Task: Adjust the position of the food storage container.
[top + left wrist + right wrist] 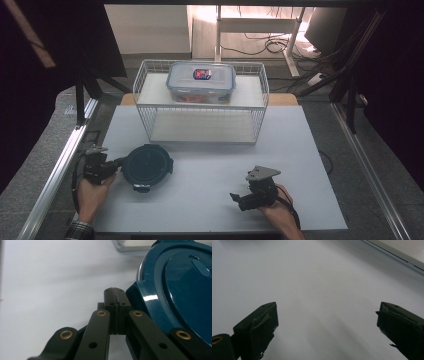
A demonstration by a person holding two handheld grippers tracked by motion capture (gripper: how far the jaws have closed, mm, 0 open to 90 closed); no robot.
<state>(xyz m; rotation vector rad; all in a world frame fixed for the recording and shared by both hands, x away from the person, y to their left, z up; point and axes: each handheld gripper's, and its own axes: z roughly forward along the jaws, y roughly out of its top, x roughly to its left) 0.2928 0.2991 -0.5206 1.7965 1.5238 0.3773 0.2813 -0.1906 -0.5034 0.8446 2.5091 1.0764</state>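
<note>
A round dark teal container (147,166) with a clip lid lies on the white table mat (210,170) at the left. My left gripper (119,162) is at its left edge, held from below by a hand. In the left gripper view the left gripper (115,291) is shut with nothing between its pads, and its tips lie right beside a clasp of the teal lid (180,290). My right gripper (239,201) rests low at the front right, pointing left. In its own view the right gripper (327,315) stands open over bare mat.
A white wire rack (200,106) stands at the back centre, with a clear rectangular box with a blue-rimmed lid (201,80) on top. Metal rails (55,175) run along both table sides. Cables lie on the floor beyond.
</note>
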